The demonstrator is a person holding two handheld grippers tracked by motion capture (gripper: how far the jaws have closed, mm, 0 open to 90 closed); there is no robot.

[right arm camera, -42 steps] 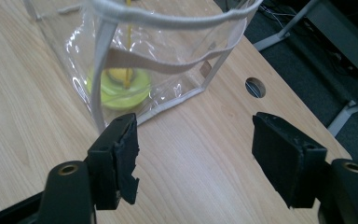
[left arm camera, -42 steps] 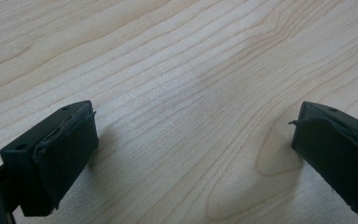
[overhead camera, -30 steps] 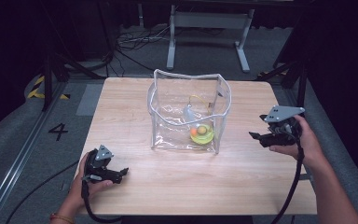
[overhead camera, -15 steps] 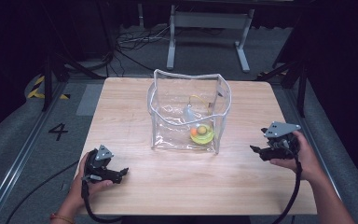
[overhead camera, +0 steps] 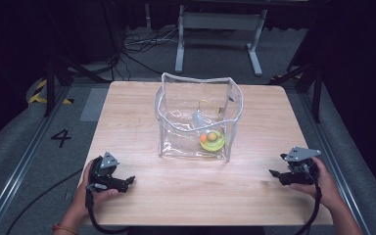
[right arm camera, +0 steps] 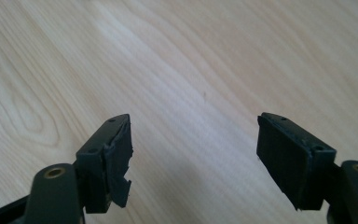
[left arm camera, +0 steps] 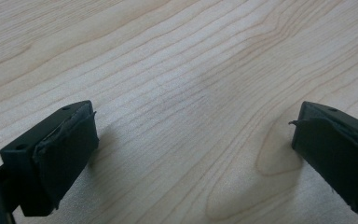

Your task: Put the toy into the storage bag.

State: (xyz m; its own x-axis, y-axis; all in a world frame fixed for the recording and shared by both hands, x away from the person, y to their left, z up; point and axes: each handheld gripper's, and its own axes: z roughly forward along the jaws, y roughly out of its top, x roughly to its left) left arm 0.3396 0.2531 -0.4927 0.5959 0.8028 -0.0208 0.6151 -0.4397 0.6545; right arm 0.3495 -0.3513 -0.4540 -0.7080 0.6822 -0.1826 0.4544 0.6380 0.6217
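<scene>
A clear plastic bag stands upright in the middle of the wooden table. At its bottom lie a yellow-green round thing with a small orange ball on it. My left gripper rests at the table's near left, open, with bare wood between its jaws. My right gripper sits low at the near right, pointing left toward the bag. Its jaws have just been opening and stand open with nothing between them.
A metal stand and cables lie on the floor beyond the table. Grey carpet flanks both sides, and a "4" mark shows on the left. Bare wood lies between the bag and both grippers.
The right hand has come down and toward the near edge, from level with the bag to just above the table. The left hand has stayed put.
</scene>
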